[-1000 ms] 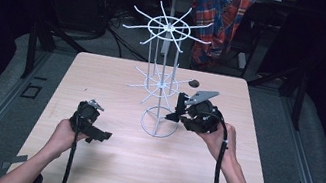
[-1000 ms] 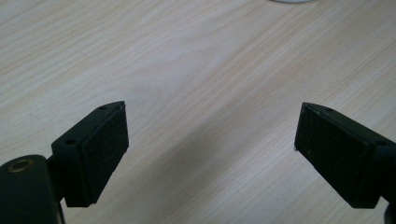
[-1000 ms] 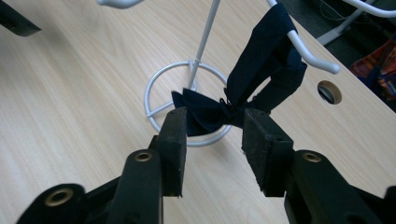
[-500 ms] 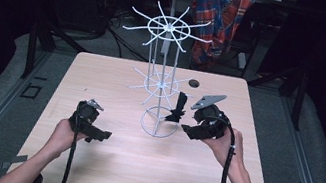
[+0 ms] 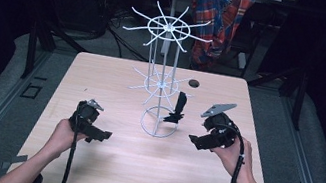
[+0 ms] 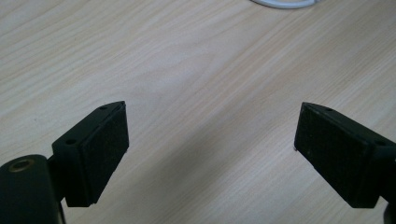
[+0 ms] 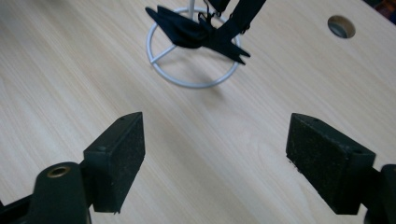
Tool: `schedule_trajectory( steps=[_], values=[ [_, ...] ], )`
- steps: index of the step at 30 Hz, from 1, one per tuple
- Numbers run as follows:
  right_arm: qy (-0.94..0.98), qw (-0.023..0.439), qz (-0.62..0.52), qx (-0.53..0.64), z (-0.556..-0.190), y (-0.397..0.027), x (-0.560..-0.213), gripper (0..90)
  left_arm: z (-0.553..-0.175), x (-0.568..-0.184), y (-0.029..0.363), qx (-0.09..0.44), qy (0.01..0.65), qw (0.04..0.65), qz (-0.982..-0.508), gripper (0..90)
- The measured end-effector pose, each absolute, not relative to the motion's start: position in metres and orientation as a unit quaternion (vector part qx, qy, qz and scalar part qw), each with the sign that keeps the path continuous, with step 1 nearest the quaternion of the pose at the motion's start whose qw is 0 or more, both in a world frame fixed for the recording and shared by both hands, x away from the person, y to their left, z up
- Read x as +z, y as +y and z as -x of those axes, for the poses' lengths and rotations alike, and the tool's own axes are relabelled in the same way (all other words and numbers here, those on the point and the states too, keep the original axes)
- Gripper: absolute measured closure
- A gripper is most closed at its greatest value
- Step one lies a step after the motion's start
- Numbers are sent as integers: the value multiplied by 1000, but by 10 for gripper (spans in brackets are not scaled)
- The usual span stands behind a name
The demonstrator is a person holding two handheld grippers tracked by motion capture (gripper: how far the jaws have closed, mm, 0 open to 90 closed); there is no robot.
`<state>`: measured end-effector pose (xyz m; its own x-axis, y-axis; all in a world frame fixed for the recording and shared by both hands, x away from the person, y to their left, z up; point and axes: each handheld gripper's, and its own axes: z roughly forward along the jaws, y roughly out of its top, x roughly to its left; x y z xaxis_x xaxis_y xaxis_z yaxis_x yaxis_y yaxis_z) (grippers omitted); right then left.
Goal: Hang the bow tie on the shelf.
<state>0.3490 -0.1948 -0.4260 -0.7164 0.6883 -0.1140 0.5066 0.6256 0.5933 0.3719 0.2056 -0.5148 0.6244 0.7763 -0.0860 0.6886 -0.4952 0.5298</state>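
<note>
Black fabric, a bow tie [image 5: 178,110] by the look of it, hangs from a lower arm of the white wire rack [image 5: 160,82] near the middle of the high view, its wings dangling just above the rack's ring base [image 5: 159,122]; in the right gripper view the same bow tie [image 7: 198,29] sits at the upper centre, draped over the ring. Hung this way it is carried by the rack alone, and nothing grips it. The right gripper [image 5: 213,128] rests right of centre in the high view, near the ring but apart from it, its jaws spread wide and empty, likely so the hand can pull clear without snagging the strap. The left gripper [image 5: 87,121] sits at lower left of that view, well apart from the rack, jaws likewise spread over bare wood. The table [image 5: 102,81] offers open room across the whole lower half of the frame and along both sides. The tight spots are the rack's spokes at upper centre, the small round hole [image 5: 194,83] beside them, and the table's right edge close to the right hand.
</note>
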Motion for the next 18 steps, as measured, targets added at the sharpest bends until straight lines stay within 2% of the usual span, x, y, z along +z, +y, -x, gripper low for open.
schedule_trajectory(
  steps=[13, 18],
  values=[
    [894, 129, -366, 224, -341, -222, -474, 150, -371, -513, 206, 89, 420, 270, -862, 102],
    [897, 117, -375, 203, -337, -230, -493, 117, -368, -504, 208, 123, 419, 301, -848, 102]
  ],
)
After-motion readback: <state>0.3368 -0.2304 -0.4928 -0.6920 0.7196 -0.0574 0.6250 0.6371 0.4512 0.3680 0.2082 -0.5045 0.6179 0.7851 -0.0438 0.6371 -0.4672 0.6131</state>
